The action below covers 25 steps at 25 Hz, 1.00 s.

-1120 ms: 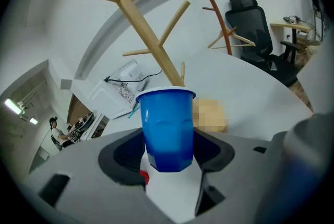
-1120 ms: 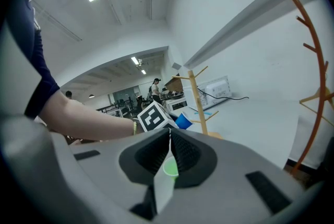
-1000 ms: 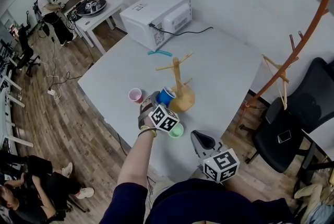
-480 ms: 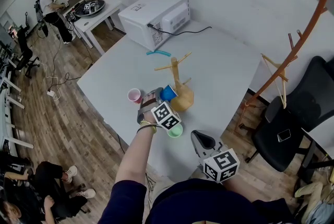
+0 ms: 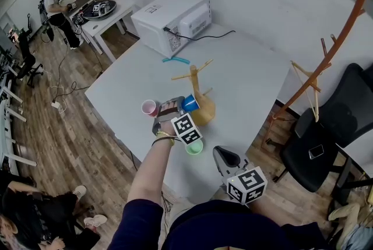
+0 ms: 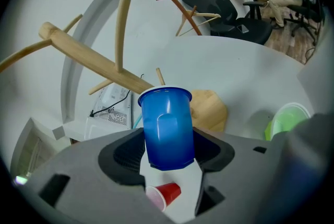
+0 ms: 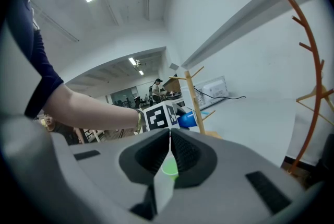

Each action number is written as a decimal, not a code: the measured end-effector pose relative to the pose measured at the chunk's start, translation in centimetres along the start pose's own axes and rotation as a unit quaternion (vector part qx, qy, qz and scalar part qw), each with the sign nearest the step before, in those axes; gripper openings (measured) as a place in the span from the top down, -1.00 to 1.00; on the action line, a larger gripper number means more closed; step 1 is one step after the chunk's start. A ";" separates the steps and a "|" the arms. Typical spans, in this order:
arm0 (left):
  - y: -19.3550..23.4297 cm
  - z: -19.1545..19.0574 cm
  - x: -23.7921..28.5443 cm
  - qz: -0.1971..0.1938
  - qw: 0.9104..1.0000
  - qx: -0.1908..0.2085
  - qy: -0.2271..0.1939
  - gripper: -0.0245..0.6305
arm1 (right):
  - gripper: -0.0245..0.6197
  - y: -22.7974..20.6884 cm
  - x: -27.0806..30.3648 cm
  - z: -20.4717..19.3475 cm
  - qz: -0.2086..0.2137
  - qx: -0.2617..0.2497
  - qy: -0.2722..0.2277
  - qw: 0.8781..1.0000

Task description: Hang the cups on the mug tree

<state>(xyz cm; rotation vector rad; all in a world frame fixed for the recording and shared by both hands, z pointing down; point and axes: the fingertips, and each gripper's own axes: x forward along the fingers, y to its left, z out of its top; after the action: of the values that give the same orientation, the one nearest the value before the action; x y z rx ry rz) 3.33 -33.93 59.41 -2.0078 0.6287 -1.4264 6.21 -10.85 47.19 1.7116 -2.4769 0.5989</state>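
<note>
Now the blue cup is held at the tree.

Leftmost, a pink cup (image 5: 150, 107) stands upright on the table (image 5: 250, 68). Just right of it, the left gripper (image 5: 176, 105) pinches the blue cup (image 5: 189, 104) by its base, with the cup on its side and its mouth close to the tree (image 5: 197, 83), low on the trunk by a peg. A green cup (image 5: 194, 147) stands nearer the table's front edge. Furthest right, the right gripper (image 5: 220, 154) hangs low by that edge, its fingers pressed together on nothing.
</note>
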 end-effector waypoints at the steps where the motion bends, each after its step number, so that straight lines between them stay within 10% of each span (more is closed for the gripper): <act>1: -0.1 0.0 0.1 -0.002 1.000 0.009 0.002 0.06 | 0.83 0.0 0.0 0.0 0.000 0.000 0.000 1.000; 25: -0.5 0.4 -0.5 -0.018 1.000 0.023 -0.006 0.05 | 0.83 0.7 0.2 -0.2 0.008 -0.005 0.003 1.000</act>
<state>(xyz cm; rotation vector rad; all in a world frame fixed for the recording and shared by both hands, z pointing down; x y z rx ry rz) 3.56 -33.14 59.34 -1.9998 0.5510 -1.4361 5.46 -10.77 47.24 1.6852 -2.4878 0.5923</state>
